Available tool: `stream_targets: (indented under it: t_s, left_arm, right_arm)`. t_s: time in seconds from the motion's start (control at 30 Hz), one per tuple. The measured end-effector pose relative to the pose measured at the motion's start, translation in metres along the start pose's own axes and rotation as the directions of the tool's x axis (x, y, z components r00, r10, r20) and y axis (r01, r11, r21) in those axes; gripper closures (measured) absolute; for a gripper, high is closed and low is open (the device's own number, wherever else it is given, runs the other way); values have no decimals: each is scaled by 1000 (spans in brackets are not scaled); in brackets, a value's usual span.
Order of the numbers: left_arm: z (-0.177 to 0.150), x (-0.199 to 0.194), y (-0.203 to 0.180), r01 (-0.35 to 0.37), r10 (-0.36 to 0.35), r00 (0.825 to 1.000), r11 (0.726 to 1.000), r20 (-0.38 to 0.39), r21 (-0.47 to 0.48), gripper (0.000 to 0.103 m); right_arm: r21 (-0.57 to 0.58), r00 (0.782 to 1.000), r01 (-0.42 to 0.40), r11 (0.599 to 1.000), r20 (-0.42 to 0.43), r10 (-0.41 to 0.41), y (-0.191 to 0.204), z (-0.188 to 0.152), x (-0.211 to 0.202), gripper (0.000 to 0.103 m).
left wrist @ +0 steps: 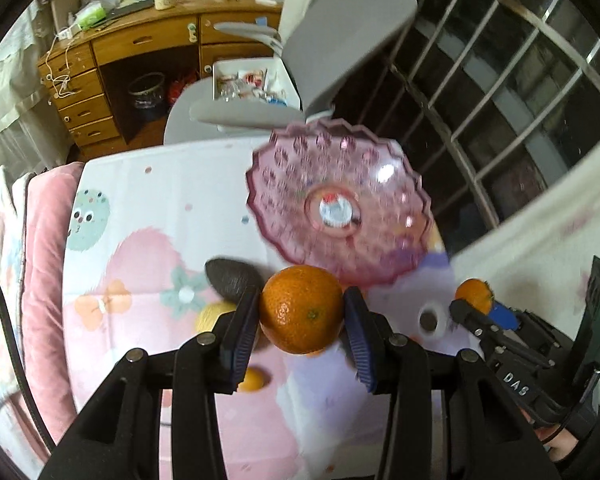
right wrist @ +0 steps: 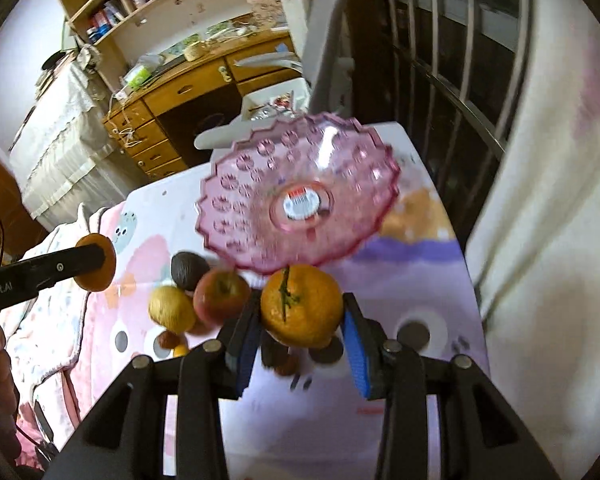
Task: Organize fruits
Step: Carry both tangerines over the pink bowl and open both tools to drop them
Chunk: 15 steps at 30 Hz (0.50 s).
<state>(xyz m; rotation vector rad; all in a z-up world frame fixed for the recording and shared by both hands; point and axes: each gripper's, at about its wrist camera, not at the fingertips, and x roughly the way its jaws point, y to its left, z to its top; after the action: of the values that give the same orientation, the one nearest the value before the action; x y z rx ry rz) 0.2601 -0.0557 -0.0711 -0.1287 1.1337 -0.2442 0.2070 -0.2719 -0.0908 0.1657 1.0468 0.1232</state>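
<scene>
Orange and firm-skinned, one mandarin [left wrist: 302, 309] is sitting pinched between the pads of the left gripper [left wrist: 302, 316], while the right gripper [right wrist: 302, 312] is pinching a second mandarin [right wrist: 300, 306] across its widest part, stem facing the camera. Ahead of and above both grippers, the pink glass dish [right wrist: 298, 192] is waiting empty on the worktop [left wrist: 172, 184]. Judged light, round and slightly yielding, each fruit is best held at its equator with moderate pressure; the dish looks fragile.

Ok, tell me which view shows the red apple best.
The right wrist view: the red apple shows whole, between the yellow fruit and the right hand-held gripper. In the left wrist view it is hidden.
</scene>
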Motion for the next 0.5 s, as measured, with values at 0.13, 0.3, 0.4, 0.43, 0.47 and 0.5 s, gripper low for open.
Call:
stream_targets:
  t_s: [0.13, 0.3, 0.4, 0.43, 0.47, 0.5]
  left_arm:
    - [14, 15, -11, 13, -12, 999, 999, 38, -31, 62]
    - [23, 46, -21, 30, -27, 998, 998, 54, -58, 62]
    - [25, 66, -26, 27, -24, 998, 998, 52, -64, 62]
    - [26, 74, -27, 21, -18, 999, 997, 46, -69, 62]
    - [26, 80, -27, 17, -14, 999, 997, 40, -72, 62]
    - [26, 87, -29, 13, -11, 999, 997, 30, -77, 62]
  right_arm:
    - [-17, 999, -51, 999, -10, 51, -9, 21, 20, 64]
    - [-17, 995, -95, 995, -36, 95, -19, 38, 50, 64]
    - [-24, 993, -108, 994, -59, 106, -23, 43, 66, 64]
    - [-29, 992, -107, 994, -67, 104, -25, 44, 71, 64]
    - [-37, 992, -102, 994, -77, 99, -26, 45, 77, 63]
    - [-42, 992, -97, 994, -88, 93, -26, 46, 82, 63]
